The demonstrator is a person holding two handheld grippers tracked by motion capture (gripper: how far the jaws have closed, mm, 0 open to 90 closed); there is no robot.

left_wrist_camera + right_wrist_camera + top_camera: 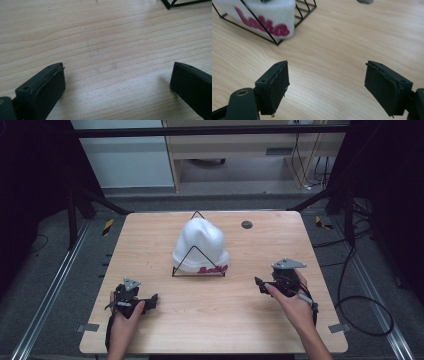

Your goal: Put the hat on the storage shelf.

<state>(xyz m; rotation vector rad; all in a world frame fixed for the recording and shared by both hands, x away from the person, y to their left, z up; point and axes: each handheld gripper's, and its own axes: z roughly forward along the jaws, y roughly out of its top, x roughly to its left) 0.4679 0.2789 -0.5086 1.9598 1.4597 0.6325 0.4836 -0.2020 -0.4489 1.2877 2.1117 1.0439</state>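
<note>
1. Sitting in the middle of the light wooden bench is a soft white knitted hat with pink letters. It is pulled over a thin black wire stand shaped like a triangle.
2. Both tongs are released, with nothing between the jaws. The left tongs rest at the lower left of the high view. The right tongs are at the lower right, pointing toward the hat.
3. I think the hat is light, floppy and stretchy, and it will not break. The stand looks light too, so it may tip or slide when the hat is pulled.
4. A good place to pinch looks like the thick folded rim, near the pink letters.
5. Up close, the right gripper view shows those letters and the wire bars. The high view shows the whole hat and a small dark round spot on the bench behind it. The left gripper view shows bare wood and one corner of the stand.
</note>
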